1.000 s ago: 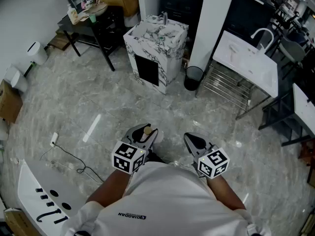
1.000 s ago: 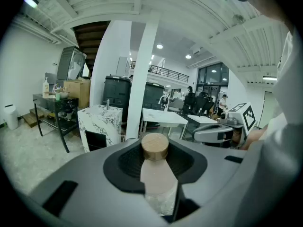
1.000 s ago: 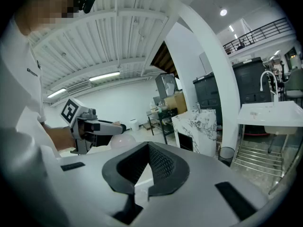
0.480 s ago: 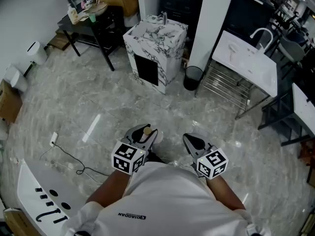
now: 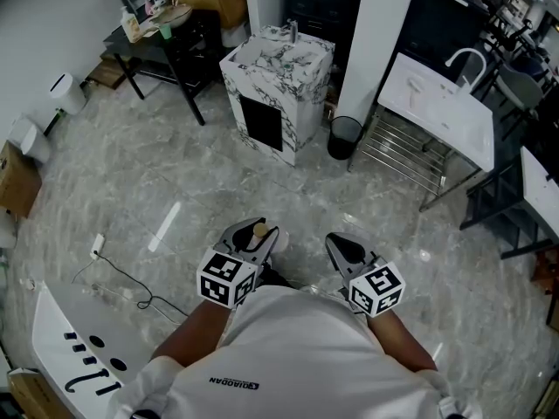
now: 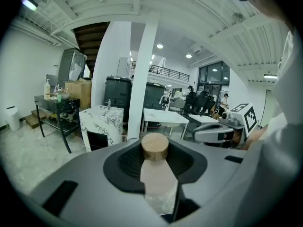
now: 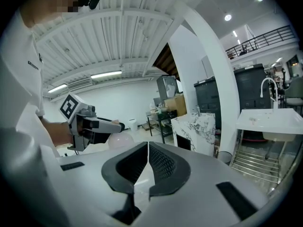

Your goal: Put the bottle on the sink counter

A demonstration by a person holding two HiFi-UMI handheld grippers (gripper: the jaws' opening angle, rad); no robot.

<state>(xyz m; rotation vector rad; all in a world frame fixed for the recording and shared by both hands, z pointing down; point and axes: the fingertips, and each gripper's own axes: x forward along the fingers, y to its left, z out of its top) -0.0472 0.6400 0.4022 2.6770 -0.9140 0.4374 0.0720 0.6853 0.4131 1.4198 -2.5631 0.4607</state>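
Clamping bottle (image 6: pixel 158 178), left gripper (image 5: pixel 253 236) — head view shows only cap (image 5: pixel 259 230), right gripper (image 7: pixel 148 149) closed.

bottle (image 6: pixel 158 181): frosted plastic, wood-look cap (image 6: pixel 155 147) | floor (image 5: pixel 175 173): glossy marble-look | sink counter (image 5: pixel 307 103): veined marble-look | wire rack (image 5: pixel 397 160): bare metal

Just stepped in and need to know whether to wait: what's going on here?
A person stands on the floor with a gripper in each hand. The left gripper is closed on a tan-capped bottle; the right gripper is shut and empty. The marble sink counter stands across the floor, so the bottle isn't there yet.
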